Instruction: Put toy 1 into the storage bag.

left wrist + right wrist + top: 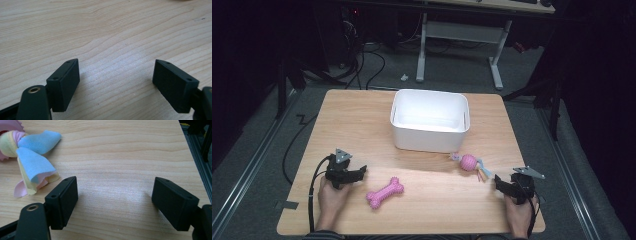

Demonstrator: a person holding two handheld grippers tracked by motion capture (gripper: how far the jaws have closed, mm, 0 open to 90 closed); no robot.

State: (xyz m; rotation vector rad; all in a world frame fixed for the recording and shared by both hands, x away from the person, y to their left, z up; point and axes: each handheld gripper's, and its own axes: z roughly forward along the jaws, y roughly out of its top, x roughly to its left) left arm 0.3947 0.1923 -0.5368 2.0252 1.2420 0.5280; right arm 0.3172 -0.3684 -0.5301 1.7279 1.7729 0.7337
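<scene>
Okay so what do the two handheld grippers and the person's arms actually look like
Both the left gripper and the right gripper are black, each topped by a grey three-cornered plate. Their jaws are blocky black rectangular pads with small screw holes, and a brass-coloured bushing sits at the base. A black cable trails from each. A striped sleeve edge shows on the left arm.

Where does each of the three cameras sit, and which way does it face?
High view: above the person's side, looking forward and down on the table, white bin, pink bone toy; both hands, left gripper, right gripper show.
Left gripper view: rides the left gripper, facing bare wood between open jaws.
Right gripper view: rides the right gripper, jaws open, the ball toy's cloth tails beside them.
Shared: high and right gripper views show the tails.
</scene>
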